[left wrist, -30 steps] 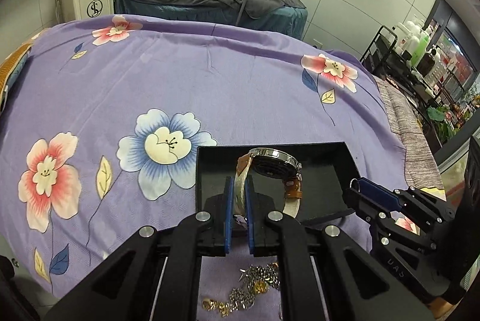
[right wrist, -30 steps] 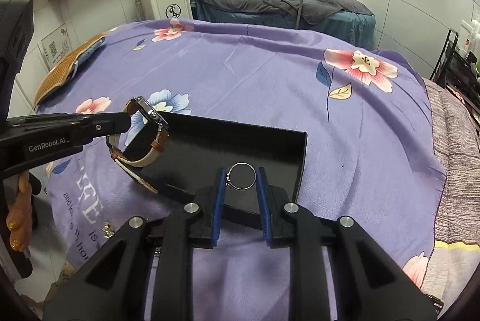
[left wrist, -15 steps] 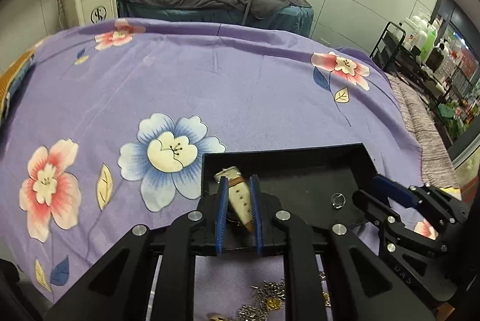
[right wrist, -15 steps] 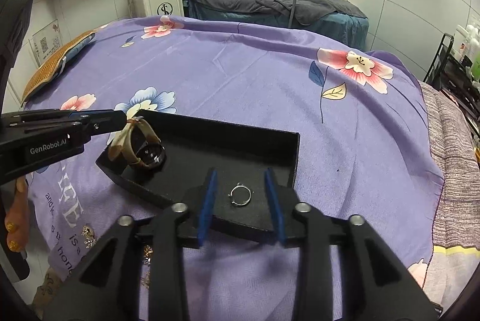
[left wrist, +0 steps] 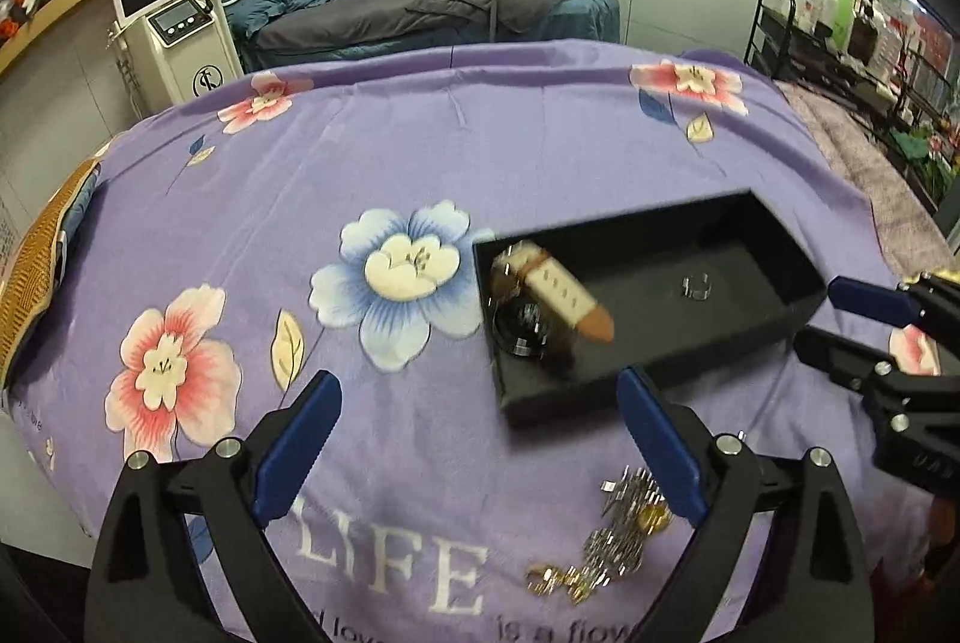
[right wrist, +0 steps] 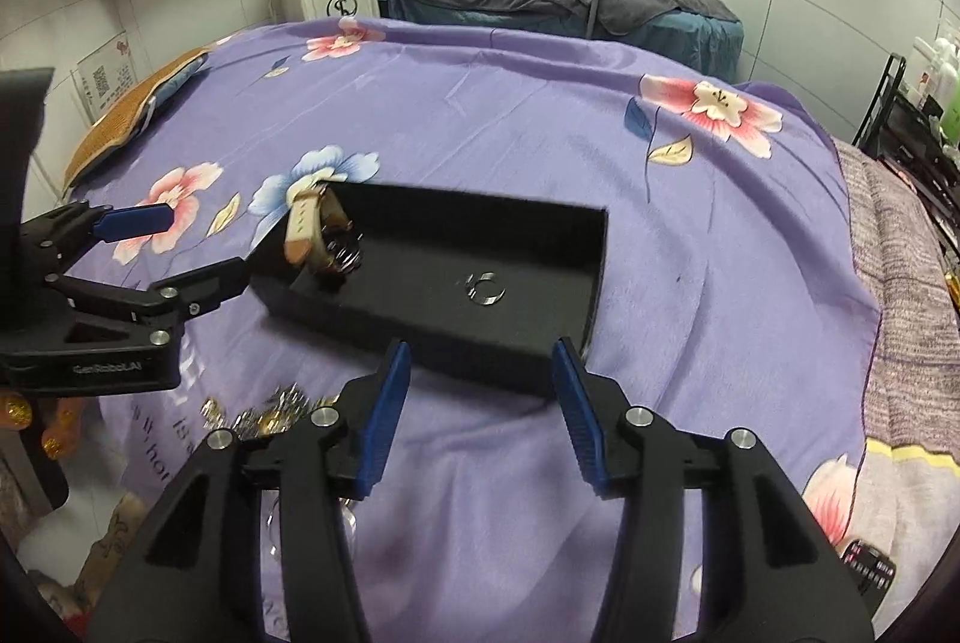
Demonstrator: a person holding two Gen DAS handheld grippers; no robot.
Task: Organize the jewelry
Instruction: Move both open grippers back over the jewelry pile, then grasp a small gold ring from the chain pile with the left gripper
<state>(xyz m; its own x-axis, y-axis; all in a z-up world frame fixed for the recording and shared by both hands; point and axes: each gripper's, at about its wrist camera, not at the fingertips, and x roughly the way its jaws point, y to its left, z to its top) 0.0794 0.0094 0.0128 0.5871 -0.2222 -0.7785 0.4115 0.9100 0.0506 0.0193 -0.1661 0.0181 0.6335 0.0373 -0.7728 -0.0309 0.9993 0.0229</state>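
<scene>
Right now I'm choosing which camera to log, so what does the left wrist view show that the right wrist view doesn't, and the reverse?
Only left wrist: the white word LIFE printed on the purple floral bedsheet.
Only right wrist: a small dark device with red lights at the lower right.
Both: the black rectangular tray holding the cream-strapped wristwatch and thin silver ring, the loose gold and silver jewelry pile, and both claws opening, empty.

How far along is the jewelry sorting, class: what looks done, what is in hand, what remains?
Done: the watch and the ring lie inside the black tray. In hand: nothing; the left gripper and right gripper are both empty, jaws opening. Left: the pile of chains and charms on the purple bedspread, outside the tray.
</scene>
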